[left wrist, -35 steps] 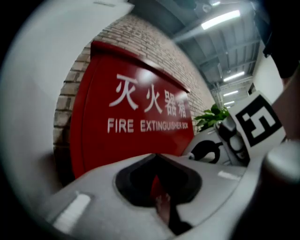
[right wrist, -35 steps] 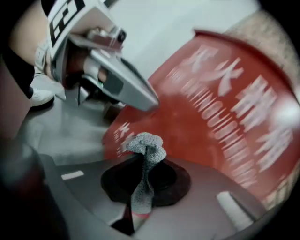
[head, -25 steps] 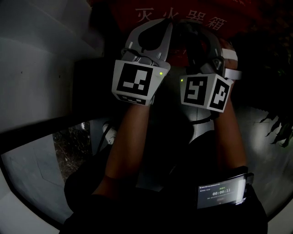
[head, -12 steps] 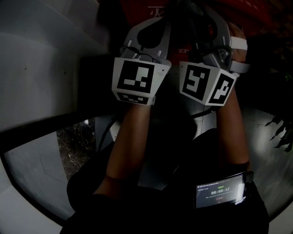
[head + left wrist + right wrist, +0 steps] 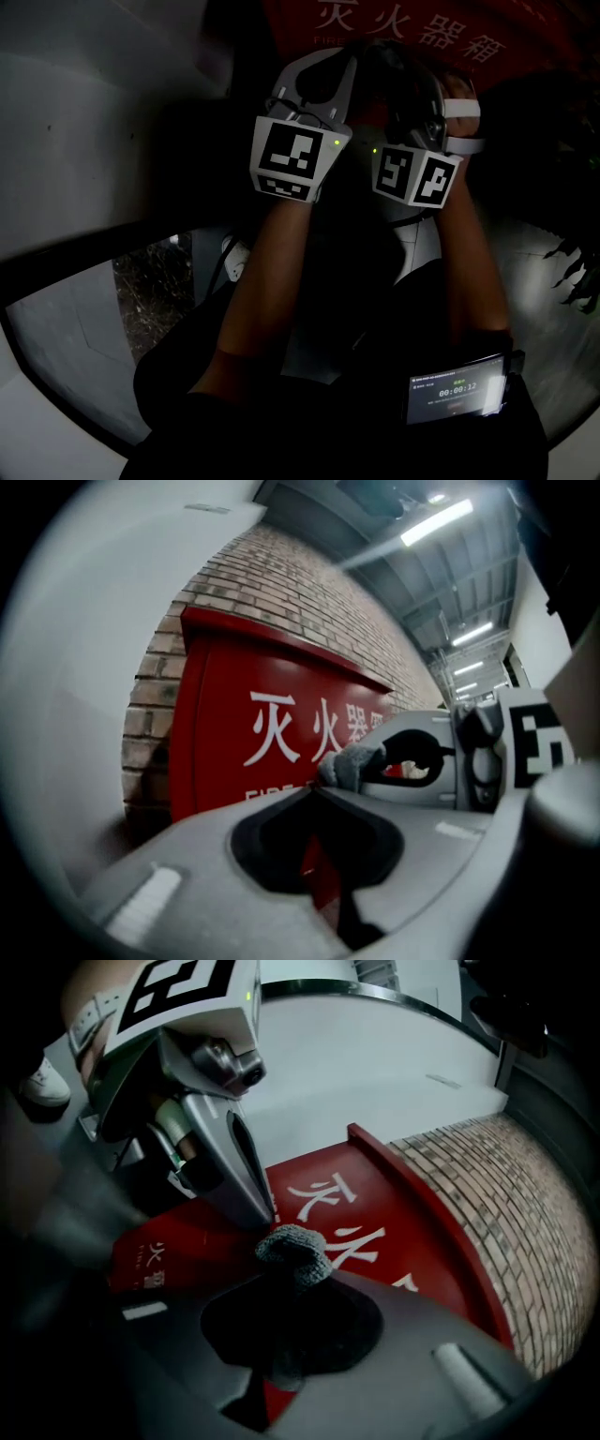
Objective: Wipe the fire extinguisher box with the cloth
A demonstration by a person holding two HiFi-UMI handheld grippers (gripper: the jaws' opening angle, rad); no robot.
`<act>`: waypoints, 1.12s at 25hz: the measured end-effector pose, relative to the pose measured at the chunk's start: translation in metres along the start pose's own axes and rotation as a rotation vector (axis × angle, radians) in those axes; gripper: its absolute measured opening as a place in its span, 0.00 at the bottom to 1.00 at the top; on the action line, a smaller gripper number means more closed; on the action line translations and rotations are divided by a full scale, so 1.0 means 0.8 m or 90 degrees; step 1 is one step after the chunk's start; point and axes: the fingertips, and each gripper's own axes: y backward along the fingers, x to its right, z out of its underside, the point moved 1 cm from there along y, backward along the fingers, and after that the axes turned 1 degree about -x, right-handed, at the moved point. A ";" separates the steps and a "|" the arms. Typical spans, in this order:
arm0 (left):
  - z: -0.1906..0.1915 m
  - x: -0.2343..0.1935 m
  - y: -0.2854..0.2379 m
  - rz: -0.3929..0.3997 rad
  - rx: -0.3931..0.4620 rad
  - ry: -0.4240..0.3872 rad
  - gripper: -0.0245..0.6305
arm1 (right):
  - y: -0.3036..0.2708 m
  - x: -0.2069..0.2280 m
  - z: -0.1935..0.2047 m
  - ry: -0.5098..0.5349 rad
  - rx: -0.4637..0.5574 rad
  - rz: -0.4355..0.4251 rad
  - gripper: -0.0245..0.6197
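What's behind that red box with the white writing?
A brick wall rises behind the red box, showing above it and to its left. The stretch of wall directly behind the box is covered.

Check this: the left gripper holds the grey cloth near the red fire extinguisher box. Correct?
No: the right gripper holds the grey cloth near the red fire extinguisher box, as the right gripper view shows.

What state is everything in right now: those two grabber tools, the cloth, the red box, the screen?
Left gripper: shut, empty.
Right gripper: shut on the cloth.
Cloth: bunched up, pinched between the jaws.
Red box: upright against the brick wall, door closed.
Screen: lit, showing a timer.
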 end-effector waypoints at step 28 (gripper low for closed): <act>0.223 0.041 0.015 0.034 -0.171 0.056 0.04 | -0.024 -0.261 0.108 -0.030 -0.079 -0.237 0.09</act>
